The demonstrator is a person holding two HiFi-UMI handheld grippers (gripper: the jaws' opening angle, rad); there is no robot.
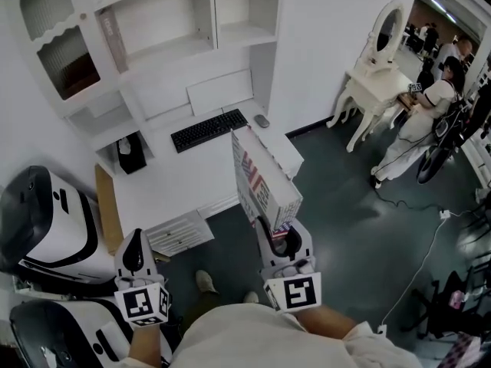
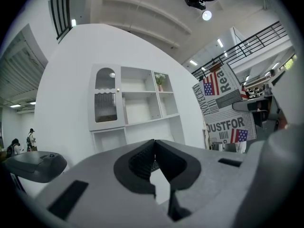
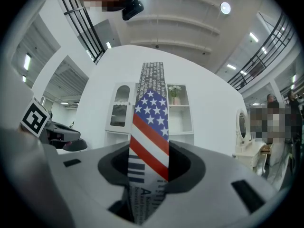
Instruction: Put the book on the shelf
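Observation:
A thick book [image 1: 265, 181] with a newspaper-print cover and a stars-and-stripes spine stands upright in my right gripper [image 1: 278, 234], which is shut on its lower end. In the right gripper view the spine [image 3: 149, 127] rises between the jaws, in front of the white shelf unit [image 3: 180, 110]. My left gripper [image 1: 135, 255] hangs shut and empty at the lower left, apart from the book. From the left gripper view the book [image 2: 223, 108] shows at the right and the shelf unit [image 2: 137, 101] straight ahead. The shelf compartments [image 1: 165, 21] sit above the white desk [image 1: 184, 179].
On the desk lie a black keyboard [image 1: 209, 129], a mouse [image 1: 262, 120] and a black box [image 1: 131, 154]. One book [image 1: 115, 41] leans in a shelf compartment. A white dressing table [image 1: 376, 75] with a person beside it stands at the right. White-black machines [image 1: 46, 228] sit at the left.

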